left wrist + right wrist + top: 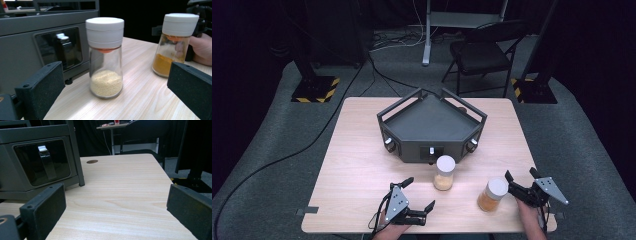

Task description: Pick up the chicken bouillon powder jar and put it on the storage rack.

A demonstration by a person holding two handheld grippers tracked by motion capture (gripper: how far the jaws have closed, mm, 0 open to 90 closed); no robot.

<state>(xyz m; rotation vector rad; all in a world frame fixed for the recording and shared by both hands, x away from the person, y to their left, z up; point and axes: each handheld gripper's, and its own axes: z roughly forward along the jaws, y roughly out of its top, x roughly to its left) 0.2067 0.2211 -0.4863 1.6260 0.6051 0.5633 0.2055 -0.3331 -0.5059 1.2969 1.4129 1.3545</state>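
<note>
A pale wooden table [362, 165] stood on grey carpet, with a black folding chair [482, 52] beyond its far edge and two yellow-and-black striped stand bases [314, 90] on the floor to either side. Toward the back of the table sat a dark grey angular tray unit [432, 127] with raised rails, round knobs on its front corners and a small glossy panel with a silvery latch [61, 37] in its front face. No brand, label or writing could be read on any of it.

Just in front of that unit stood a glass jar of pale granules [105, 56] with a white cap, upright and about a third full. To its right, nearer the table's front edge, stood a second white-capped jar of orange powder [172, 47], also upright; neither jar bore a label.

The right gripper [523, 181] lay at the table's right front, just beside the orange jar, its jaws spread wide and empty; in its own view only bare tabletop lay between them. Whether a jaw tip touched the jar could not be told. The left gripper [418, 195] rested near the front edge, apart from the pale jar, its jaws likewise wide apart and holding nothing, aimed toward that jar.
</note>
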